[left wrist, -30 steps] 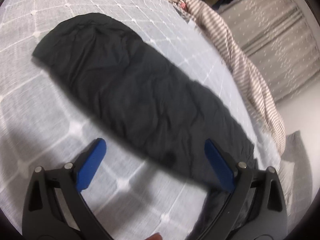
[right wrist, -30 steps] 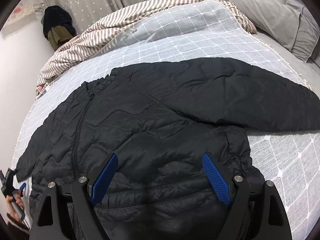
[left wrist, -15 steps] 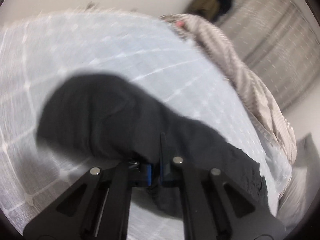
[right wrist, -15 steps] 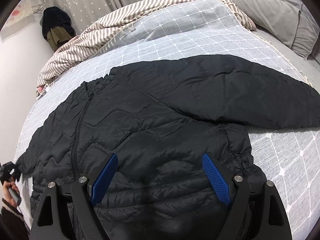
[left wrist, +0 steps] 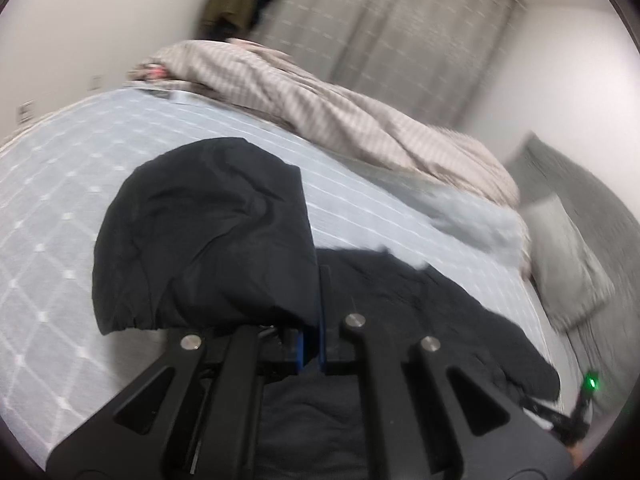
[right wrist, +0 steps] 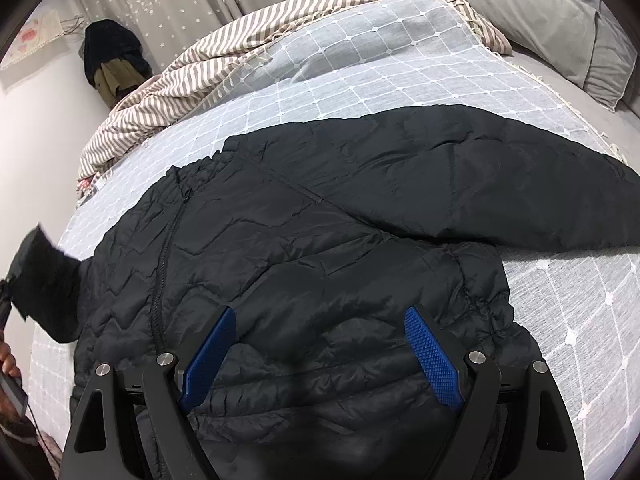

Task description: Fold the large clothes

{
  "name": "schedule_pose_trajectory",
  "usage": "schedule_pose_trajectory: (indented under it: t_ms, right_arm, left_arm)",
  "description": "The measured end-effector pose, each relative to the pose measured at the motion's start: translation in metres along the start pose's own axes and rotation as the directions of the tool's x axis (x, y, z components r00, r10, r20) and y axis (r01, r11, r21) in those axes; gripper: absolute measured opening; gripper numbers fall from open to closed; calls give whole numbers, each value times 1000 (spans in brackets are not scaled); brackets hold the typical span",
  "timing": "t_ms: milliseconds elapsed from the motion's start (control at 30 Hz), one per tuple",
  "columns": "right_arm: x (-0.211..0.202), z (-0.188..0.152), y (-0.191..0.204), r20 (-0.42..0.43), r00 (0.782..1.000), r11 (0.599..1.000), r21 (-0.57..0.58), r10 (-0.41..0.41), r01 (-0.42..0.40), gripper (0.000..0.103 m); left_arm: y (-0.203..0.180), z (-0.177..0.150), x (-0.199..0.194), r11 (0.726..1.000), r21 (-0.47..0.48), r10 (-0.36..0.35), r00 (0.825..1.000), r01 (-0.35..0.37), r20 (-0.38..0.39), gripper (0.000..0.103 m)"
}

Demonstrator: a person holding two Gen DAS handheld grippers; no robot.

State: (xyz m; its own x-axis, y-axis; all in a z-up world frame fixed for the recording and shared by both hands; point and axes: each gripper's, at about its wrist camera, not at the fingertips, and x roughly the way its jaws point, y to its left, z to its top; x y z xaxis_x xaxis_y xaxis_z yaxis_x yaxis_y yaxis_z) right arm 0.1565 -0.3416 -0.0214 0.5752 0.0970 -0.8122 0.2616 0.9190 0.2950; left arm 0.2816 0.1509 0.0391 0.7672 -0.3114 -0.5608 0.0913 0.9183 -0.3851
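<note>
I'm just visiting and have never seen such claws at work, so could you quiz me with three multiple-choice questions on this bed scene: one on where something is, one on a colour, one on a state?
1. Where does the striped blanket lie?
A. bunched at the bed's far edge, beyond the jacket
B. spread over the jacket
C. on the floor

2. What colour is the quilted jacket?
A. red
B. black
C. white

3. How does the left claw stand?
A. wide open, holding nothing
B. shut on the pillow
C. shut on the jacket's sleeve

Answers:
1 A: it is heaped past the jacket, toward the curtains.
2 B: the whole jacket is black.
3 C: its blue pads pinch the lifted sleeve, while the right claw stands open over the jacket.
</note>
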Motion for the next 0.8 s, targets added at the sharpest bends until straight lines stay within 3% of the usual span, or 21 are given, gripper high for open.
schedule_pose_trajectory:
  t_ms: [233, 367, 433, 467, 633, 800]
  right_arm:
    - [2, -1, 1, -12, 1000, 1000, -3, 1, -1, 88]
    - [3, -1, 2, -15, 1000, 1000, -9, 0, 0, 88]
    - [5, 0, 2, -19, 1000, 1000, -10, 1, -1, 88]
    - [5, 0, 2, -21, 1000, 1000, -10, 1, -1, 88]
    - [6, 1, 2, -21, 1000, 1000, -16, -6, 6, 88]
    - [10, 0, 5, -28, 999, 1000, -25, -19, 18, 88]
  left_arm:
    - [-74, -48, 41, 974, 198, -87, 986, 114, -140, 6]
    - [-93, -93, 84, 948, 271, -72, 942, 167, -328, 11]
    - [-94, -112, 101, 939, 294, -45, 912, 177, -407, 42]
    - [-94, -122, 107, 937, 298, -37, 900, 182, -435, 48]
    - [-100, -132, 87, 926, 322, -58, 915, 199, -398, 76]
    - [-108, -124, 54, 905, 378, -59, 937, 196, -344, 82]
